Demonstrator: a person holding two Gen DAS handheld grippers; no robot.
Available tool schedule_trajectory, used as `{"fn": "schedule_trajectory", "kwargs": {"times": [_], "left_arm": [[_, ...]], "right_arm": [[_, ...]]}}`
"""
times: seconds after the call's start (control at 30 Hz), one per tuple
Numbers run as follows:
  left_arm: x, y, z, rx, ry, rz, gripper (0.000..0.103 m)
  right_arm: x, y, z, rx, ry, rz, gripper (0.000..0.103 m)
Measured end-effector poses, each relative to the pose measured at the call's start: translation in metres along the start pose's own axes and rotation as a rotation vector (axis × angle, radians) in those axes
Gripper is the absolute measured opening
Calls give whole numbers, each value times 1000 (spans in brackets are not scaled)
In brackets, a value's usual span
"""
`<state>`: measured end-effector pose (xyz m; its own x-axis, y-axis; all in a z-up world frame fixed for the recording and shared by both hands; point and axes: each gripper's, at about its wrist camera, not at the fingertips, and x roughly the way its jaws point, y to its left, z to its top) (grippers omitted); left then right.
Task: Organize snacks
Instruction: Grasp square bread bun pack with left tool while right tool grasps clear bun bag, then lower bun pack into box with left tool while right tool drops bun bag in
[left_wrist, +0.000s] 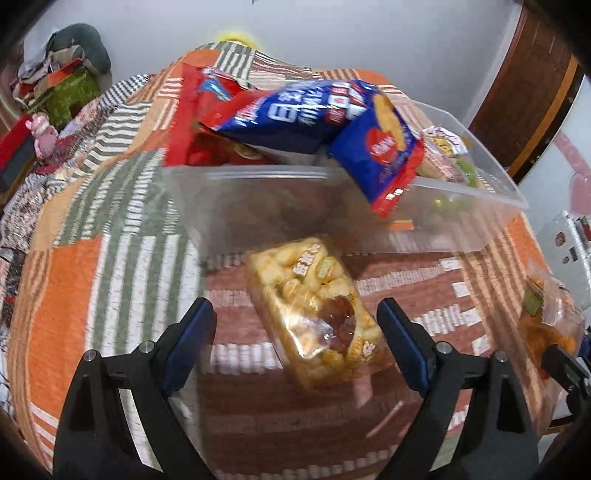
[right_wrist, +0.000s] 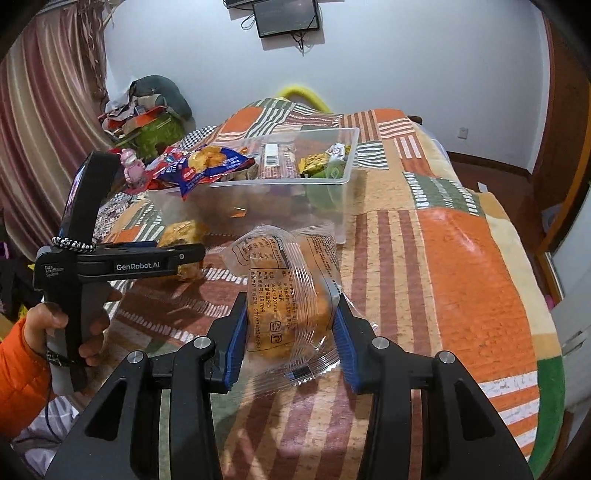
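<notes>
A clear plastic bin (left_wrist: 461, 206) (right_wrist: 343, 192) stands on the patchwork bedspread and holds several snacks. A blue and red chip bag (left_wrist: 332, 122) (right_wrist: 207, 166) hangs over its rim. My left gripper (left_wrist: 297, 332) is open, its blue pads either side of a clear packet of yellow puffed snacks (left_wrist: 317, 314) that lies on the bedspread in front of the bin. My right gripper (right_wrist: 291, 328) is shut on a clear-wrapped orange pastry packet (right_wrist: 288, 295), held above the bedspread. The left gripper (right_wrist: 184, 258) shows from the side in the right wrist view.
The patchwork bedspread (right_wrist: 461, 277) (left_wrist: 92, 295) covers the bed. A pile of clothes and boxes (right_wrist: 147, 118) sits far left by the curtain, with a pink toy (right_wrist: 131, 166) near it. A wooden door (left_wrist: 532, 92) is on the right.
</notes>
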<state>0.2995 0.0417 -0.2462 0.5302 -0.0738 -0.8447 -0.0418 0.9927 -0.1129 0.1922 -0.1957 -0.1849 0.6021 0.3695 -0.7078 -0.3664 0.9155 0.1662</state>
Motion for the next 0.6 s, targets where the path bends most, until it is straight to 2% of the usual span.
{"fn": "schedule_trajectory", "kwargs": {"times": [0.1, 0.13, 0.33, 0.6], "left_arm": [[4, 3, 2, -1, 20, -7, 60], [5, 3, 3, -4, 26, -21, 47], [-7, -3, -10, 23, -8, -23, 45], [-56, -2, -27, 37, -76, -47, 45]], "right_arm": [[2, 3, 0, -6, 3, -3, 40], [2, 5, 0, -7, 4, -4, 40], [-2, 10, 5, -23, -8, -18, 40], [-7, 9, 22, -32, -48, -34, 40]]}}
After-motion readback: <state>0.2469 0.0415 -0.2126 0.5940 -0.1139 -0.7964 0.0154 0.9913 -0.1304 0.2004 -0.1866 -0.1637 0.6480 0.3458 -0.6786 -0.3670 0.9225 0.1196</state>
